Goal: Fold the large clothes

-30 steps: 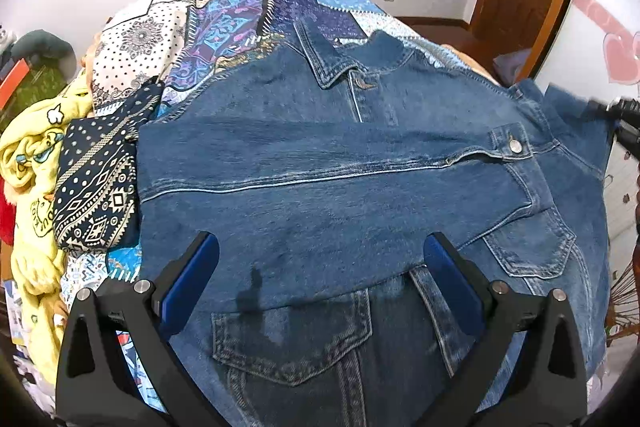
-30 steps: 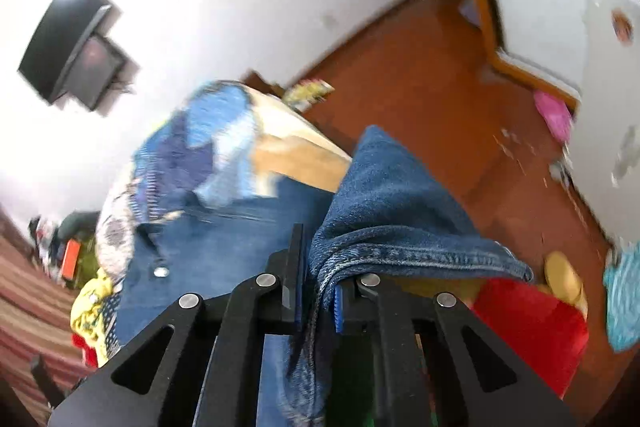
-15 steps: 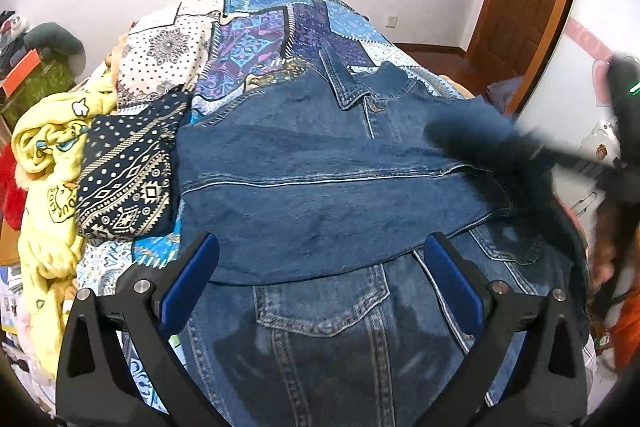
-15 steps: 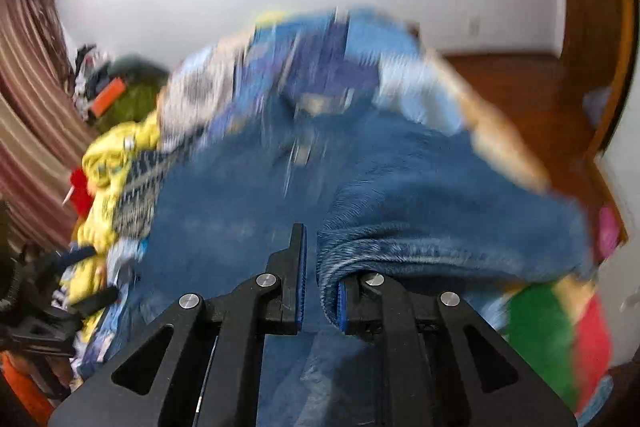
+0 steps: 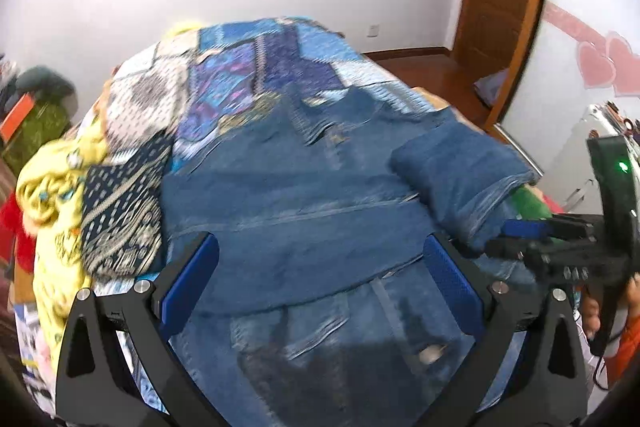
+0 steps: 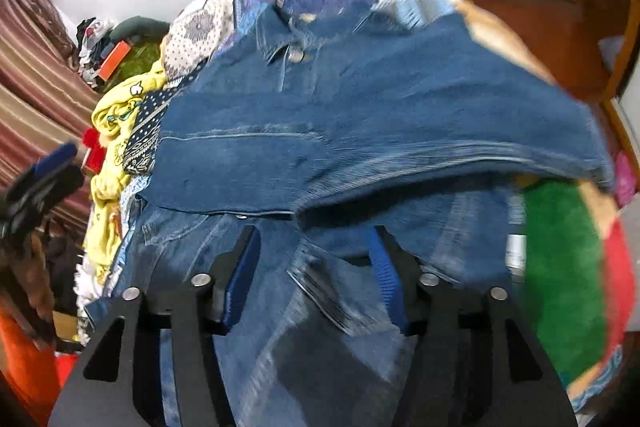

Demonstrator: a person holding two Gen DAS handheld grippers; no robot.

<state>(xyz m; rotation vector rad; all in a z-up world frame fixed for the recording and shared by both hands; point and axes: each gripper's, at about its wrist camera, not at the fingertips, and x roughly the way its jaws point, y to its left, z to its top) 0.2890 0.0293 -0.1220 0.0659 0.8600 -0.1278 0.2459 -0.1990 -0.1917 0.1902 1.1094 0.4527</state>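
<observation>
Right tongs (image 6: 312,267) opening — over denim jacket (image 6: 360,115)

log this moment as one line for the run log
item: blue denim jacket on patchwork bedspread | right tongs: opening, sleeve released | left tongs: open, empty

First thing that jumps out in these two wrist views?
The big denim jacket spread over the patchwork bedspread fills the middle of both views, one sleeve lying folded across its right side. The right gripper hovers low over it, jaws opening with no cloth pinched between them, and the left gripper hangs open above the front. A yellow garment is heaped at the left edge.
</observation>
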